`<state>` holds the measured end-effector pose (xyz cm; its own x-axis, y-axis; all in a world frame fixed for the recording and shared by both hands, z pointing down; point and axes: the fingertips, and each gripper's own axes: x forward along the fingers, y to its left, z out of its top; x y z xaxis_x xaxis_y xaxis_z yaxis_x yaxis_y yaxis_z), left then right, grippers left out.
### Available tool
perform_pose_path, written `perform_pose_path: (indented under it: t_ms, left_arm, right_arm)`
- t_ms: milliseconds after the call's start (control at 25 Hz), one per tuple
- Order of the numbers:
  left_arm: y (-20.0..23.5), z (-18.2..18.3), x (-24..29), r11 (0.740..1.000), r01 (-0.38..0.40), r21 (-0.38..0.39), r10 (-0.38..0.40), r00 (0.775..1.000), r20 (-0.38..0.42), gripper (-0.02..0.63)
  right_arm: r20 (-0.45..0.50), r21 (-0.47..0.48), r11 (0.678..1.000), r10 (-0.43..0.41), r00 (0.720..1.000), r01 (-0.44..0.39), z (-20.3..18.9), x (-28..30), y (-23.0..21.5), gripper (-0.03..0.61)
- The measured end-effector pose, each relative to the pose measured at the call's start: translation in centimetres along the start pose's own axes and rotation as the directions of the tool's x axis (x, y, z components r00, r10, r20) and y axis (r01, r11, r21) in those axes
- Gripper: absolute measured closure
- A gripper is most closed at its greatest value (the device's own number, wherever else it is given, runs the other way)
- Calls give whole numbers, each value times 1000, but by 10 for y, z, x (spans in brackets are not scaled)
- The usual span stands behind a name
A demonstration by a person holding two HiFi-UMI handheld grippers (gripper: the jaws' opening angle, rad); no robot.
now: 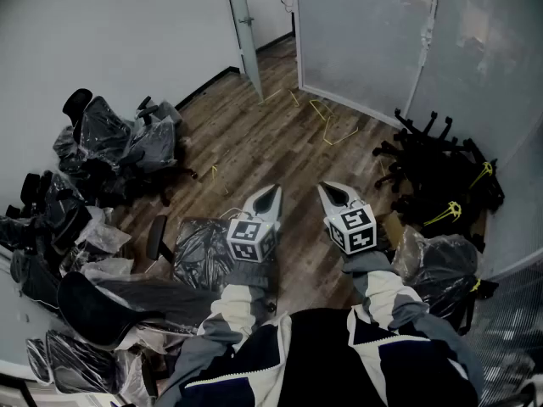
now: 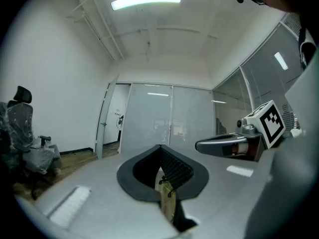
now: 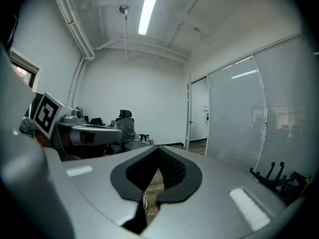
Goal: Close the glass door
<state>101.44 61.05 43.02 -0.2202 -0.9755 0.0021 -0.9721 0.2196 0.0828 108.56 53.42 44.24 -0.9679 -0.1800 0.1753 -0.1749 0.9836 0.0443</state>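
The door (image 1: 247,32) stands open at the far end of the room, swung in edge-on just left of the frosted partition (image 1: 365,32) and well apart from you. Between you and it, the floor (image 1: 254,134) carries loose yellow straps (image 1: 327,121). Wrapped chairs (image 1: 119,142) crowd the left and black chair bases (image 1: 433,168) the right.

I judge the walk to be your first hazard: if you watch your tongs rather than your feet, a strap or a chair leg could catch you. The second is the door itself. Shove it hard at its edge and it may slam shut, and smooth tongs could slide off the glass.

Your left tongs (image 1: 265,200) and right tongs (image 1: 338,195) are side by side near you, over the floor. Both pairs are pressed together at the tips, gripping nothing and touching nothing. You would have to part them to take hold of anything.
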Motion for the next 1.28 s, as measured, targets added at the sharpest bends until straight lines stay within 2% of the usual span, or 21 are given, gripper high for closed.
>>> perform_pose_path:
  t_ms: [320, 520, 720, 1280]
  left_arm:
    - [1, 0, 0, 1000, 10, 3, -10, 1000, 7, 611]
    - [-1, 3, 0, 1000, 17, 11, -18, 1000, 13, 611]
    - [4, -1, -1, 1000, 16, 1, -16, 1000, 20, 611]
    - [29, -9, 14, 997, 3, -80, 0, 999, 38, 611]
  right_arm:
    - [-7, -8, 1000, 13, 1000, -13, -2, 3, 4, 577]
    - [29, 22, 1000, 2, 1000, -3, 2, 2, 1, 574]
    - [39, 11, 1000, -2, 999, 2, 3, 4, 3, 569]
    - [4, -16, 999, 47, 999, -47, 4, 34, -1, 572]
